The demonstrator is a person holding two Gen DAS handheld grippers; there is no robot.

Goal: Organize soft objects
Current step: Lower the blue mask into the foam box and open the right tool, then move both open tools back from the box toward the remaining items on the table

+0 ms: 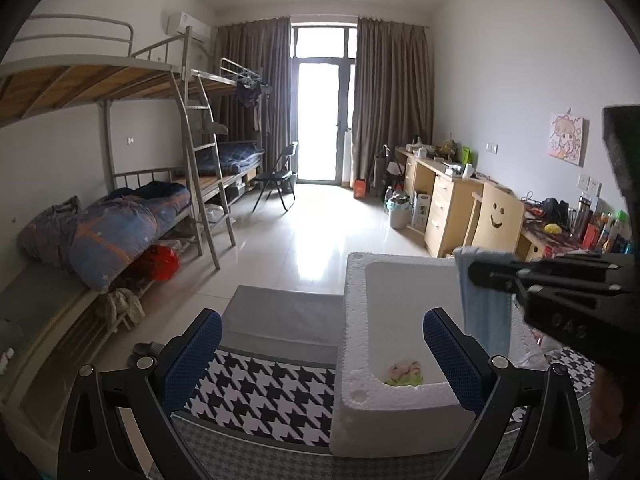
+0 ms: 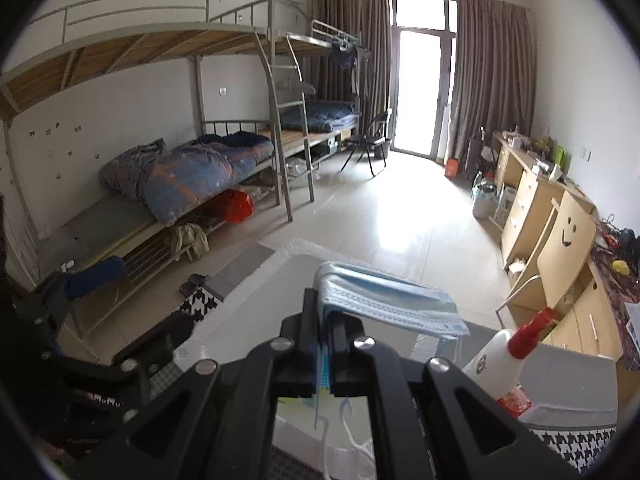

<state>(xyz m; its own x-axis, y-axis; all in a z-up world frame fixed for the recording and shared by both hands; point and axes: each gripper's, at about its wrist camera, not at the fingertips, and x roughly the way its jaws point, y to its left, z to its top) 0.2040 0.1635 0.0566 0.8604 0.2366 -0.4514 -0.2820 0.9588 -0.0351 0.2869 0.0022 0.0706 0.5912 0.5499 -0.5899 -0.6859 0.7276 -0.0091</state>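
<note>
Blue face masks (image 2: 390,302) clamped in right claw (image 2: 324,344), hanging above white foam box (image 1: 356,320) on houndstooth counter (image 1: 260,396), left claw (image 1: 320,356) apart and empty near box, small floral cloth (image 1: 404,372) inside.

The left gripper (image 1: 322,354) is a black frame with triangular cut-outs and silver screw heads at its joints; its two fingers (image 1: 192,356) carry blue pads with a fine mesh texture. The right gripper (image 2: 323,344) is matt black as well, with the same silver screws, open triangular arms and raised lettering moulded into its side.
</note>
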